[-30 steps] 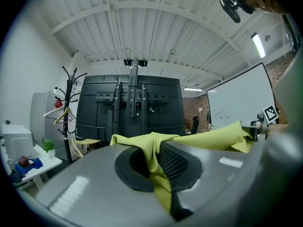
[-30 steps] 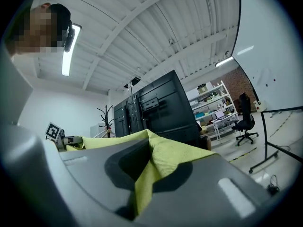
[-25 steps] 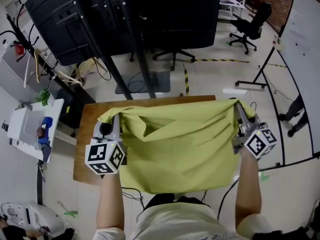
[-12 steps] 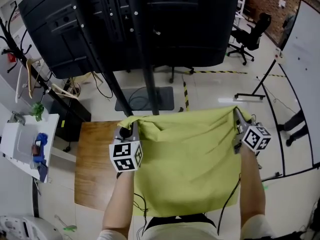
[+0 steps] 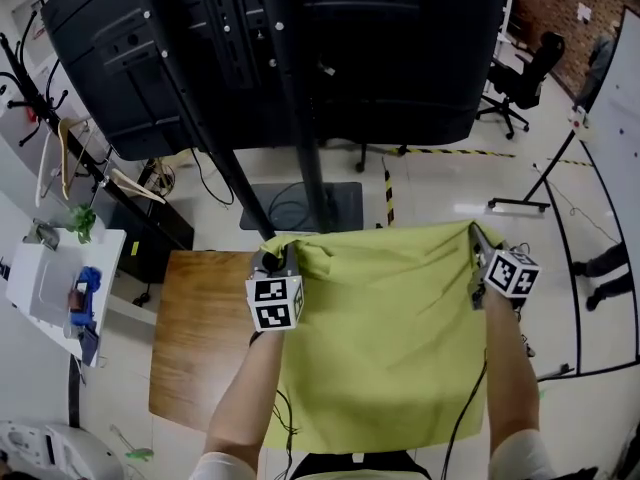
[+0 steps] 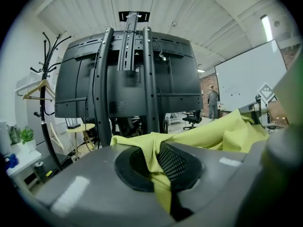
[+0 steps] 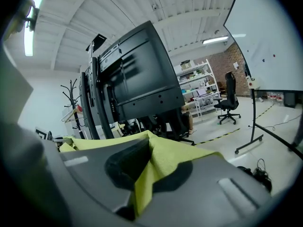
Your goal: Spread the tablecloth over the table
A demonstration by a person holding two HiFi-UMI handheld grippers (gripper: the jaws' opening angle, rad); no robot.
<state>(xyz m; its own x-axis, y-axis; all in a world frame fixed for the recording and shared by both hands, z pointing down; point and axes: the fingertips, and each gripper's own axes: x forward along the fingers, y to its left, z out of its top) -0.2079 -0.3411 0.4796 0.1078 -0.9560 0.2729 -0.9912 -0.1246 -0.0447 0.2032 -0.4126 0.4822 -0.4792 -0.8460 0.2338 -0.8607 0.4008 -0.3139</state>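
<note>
Because each far corner of the yellow tablecloth (image 5: 385, 343) is pinched in its own tool, the left gripper (image 5: 274, 260) clamped tight on one corner and the right gripper (image 5: 474, 240) clamped tight on the other, the far hem is drawn fairly taut between them; that tension probably lets the sheet be carried out flat rather than dragged in a heap; both tools point away from the person, towards the black screen stand (image 5: 300, 98), seemingly to take the hem to the table's far side; the cloth lies spread over the right part of the wooden table (image 5: 195, 338), with a strip of bare wood showing at the left; compared with a second ago, the grippers are further from the person, the deep folds near the left corner have largely smoothed out, and the far hem now reaches past the wood it earlier fell short of.
</note>
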